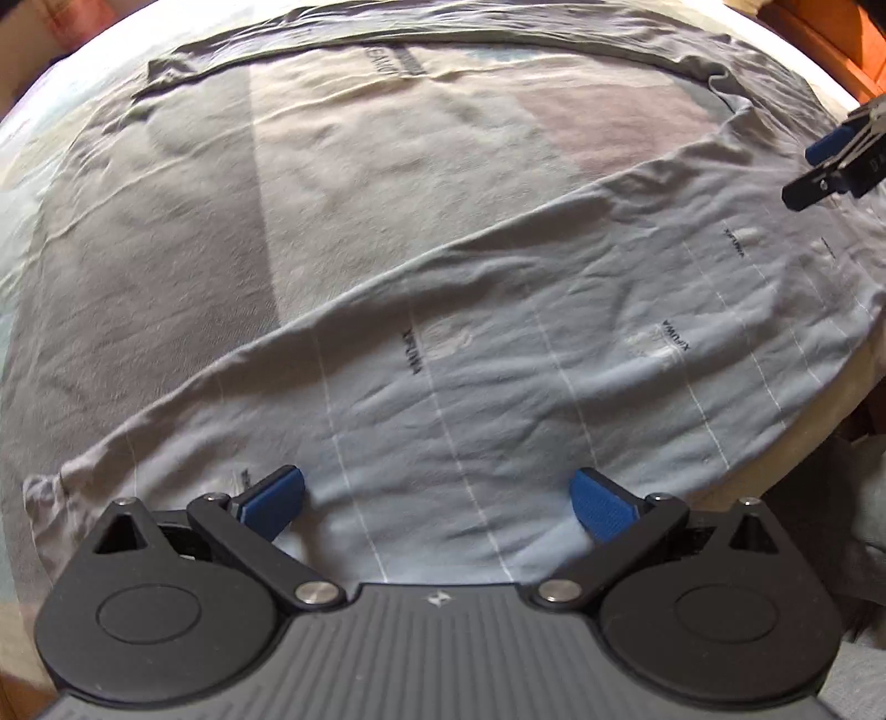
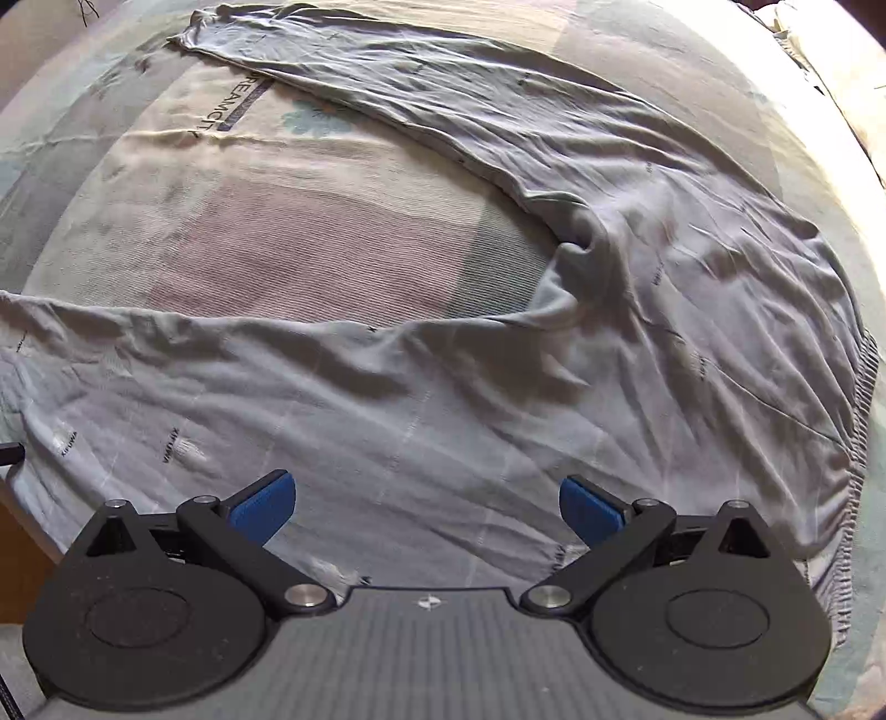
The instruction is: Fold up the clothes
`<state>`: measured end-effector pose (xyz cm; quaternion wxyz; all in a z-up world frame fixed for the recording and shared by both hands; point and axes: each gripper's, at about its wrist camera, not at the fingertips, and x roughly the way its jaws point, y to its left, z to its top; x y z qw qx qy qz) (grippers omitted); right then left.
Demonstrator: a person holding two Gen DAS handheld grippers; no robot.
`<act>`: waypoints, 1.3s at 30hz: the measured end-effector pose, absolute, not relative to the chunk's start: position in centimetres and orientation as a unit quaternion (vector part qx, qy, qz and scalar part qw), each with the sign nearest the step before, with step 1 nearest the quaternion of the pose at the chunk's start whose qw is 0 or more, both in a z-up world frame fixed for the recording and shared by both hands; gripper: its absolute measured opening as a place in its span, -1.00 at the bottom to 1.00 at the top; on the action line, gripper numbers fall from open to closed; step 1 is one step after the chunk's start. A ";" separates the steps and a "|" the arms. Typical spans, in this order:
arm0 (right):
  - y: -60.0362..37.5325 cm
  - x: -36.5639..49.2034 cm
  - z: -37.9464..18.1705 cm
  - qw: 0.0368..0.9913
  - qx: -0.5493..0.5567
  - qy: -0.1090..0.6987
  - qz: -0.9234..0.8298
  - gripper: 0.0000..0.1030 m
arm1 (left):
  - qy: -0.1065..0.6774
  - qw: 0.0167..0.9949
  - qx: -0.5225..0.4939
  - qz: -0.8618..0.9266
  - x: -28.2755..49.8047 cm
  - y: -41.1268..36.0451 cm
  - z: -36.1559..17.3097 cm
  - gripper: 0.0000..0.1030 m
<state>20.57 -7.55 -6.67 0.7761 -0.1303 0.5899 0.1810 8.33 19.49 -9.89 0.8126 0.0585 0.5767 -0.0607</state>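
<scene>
Grey-blue trousers [image 1: 498, 354] with thin white lines and small dark logos lie spread flat on a bed. Their legs are splayed apart in a V. In the right wrist view the near leg [image 2: 277, 399] runs left, the far leg [image 2: 421, 94] runs up to the back left, and the elastic waistband [image 2: 855, 443] is at the right. My left gripper [image 1: 437, 501] is open and empty just above the near leg's hem end. My right gripper [image 2: 426, 507] is open and empty above the near leg close to the waist. It also shows at the right edge of the left wrist view [image 1: 819, 166].
The bedsheet [image 2: 310, 243] has pale cream, pink and grey patches and printed letters [image 2: 221, 105]. The bed's near edge drops off at the lower right in the left wrist view [image 1: 830, 443]. Orange wooden furniture [image 1: 830, 39] stands beyond the far corner.
</scene>
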 end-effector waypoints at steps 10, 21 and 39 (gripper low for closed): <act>-4.8 20.4 -8.7 0.752 -0.135 0.622 0.169 1.00 | 0.540 0.841 -0.019 0.020 8.1 26.3 -7.8 0.97; -4.3 20.9 -8.4 0.746 -0.140 0.630 0.164 1.00 | 0.535 0.838 -0.018 0.101 7.9 33.5 -8.5 0.97; -4.0 21.4 -7.6 0.748 -0.138 0.629 0.160 1.00 | 0.549 0.835 0.014 -0.022 3.6 29.1 -9.9 0.99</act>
